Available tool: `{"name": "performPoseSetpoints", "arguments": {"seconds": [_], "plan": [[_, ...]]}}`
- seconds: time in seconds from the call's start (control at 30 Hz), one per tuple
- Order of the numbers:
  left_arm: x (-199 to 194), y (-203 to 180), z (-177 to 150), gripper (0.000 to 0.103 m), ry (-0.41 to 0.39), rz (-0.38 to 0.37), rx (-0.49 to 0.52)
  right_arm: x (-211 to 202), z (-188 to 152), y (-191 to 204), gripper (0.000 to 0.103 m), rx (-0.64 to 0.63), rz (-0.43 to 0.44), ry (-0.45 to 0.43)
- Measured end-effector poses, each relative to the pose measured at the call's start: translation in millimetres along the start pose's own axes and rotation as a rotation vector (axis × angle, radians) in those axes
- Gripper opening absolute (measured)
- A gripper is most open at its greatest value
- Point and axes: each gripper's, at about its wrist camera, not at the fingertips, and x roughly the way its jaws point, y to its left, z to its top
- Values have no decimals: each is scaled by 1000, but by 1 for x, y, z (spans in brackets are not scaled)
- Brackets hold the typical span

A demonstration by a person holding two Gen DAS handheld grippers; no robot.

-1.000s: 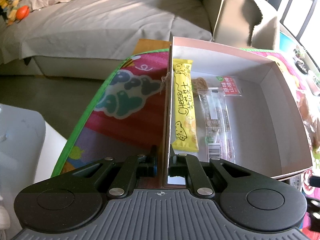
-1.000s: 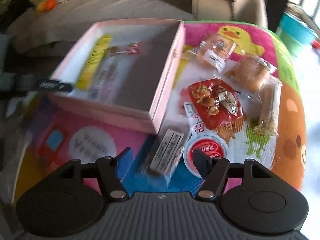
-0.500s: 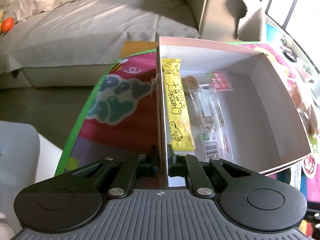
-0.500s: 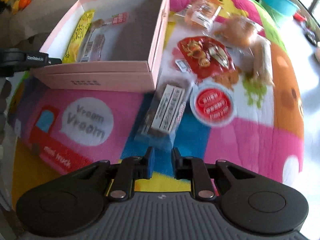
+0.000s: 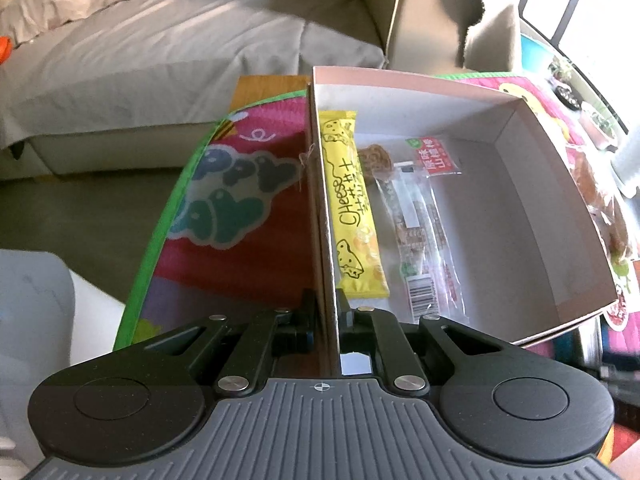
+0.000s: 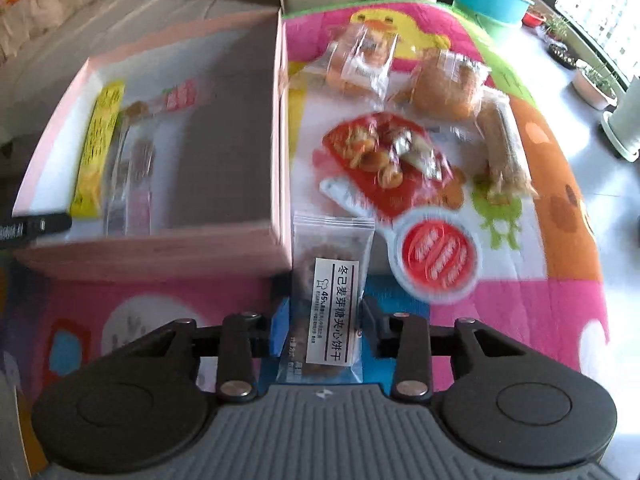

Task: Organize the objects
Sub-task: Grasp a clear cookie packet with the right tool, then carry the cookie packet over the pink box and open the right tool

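Now the box point(image 5: 532, 216) is gripped by its left wall: the left gripper point(image 5: 326, 308) is clamped on that thin wall, one finger outside and one inside, and the box is held steady on the mat point(image 6: 520, 300). Inside, along that same wall, a yellow cheese stick point(image 5: 352, 204) and two clear-wrapped bars point(image 5: 416, 232) are laid lengthwise; the rest of the floor is bare.

A biscuit pack point(image 6: 330, 300) is found directly between the fingers of the right gripper point(image 6: 322, 314), lying on the mat just beside the box's near right corner. Its long axis runs straight away from the gripper, in line with the fingers, so the narrow width is what is spanned. The jaws have just been opening a little after a closure; the left finger looks close against the pack's edge while a small gap is seen at the right finger point(image 6: 374, 314), so a firm grip is not judged to be made yet. Some blur is present in this view.

The right hand is plainly the nearer one to the pack; the left is occupied with the wall. A closing of the jaws across the pack's width is judged to be called for, followed by a lift to the left over the box wall. A round red-lidded cup point(image 6: 438, 258) lies just right of the pack and could be nudged.
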Motion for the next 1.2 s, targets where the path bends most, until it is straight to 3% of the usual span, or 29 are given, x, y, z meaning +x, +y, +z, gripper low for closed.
{"name": "performPoseSetpoints", "arguments": {"seconds": [0.17,0.37,0.47,0.63,0.73,0.93,1.1,1.2], "plan": [[2,3,2,11,12,-15,-8,-29,-24,7,35,-40,-20,110],[4,5,3,12,29,-36,-20,-94,-32,25,35,-59,54,176],[5,6,3,13,35,-44,-22,-122,-7,36,35,-64,74,112],[5,7,3,13,38,-53,-7,-158,61,53,35,-58,102,-92],[5,8,3,13,38,-59,8,-159,89,65,35,-67,96,-158],[6,12,4,13,32,-77,23,-129,121,94,35,-68,127,-210],[8,15,5,14,31,-87,29,-79,142,105,41,38,186,-170],[9,15,6,14,31,-86,28,-71,135,101,42,44,188,-166]]}}
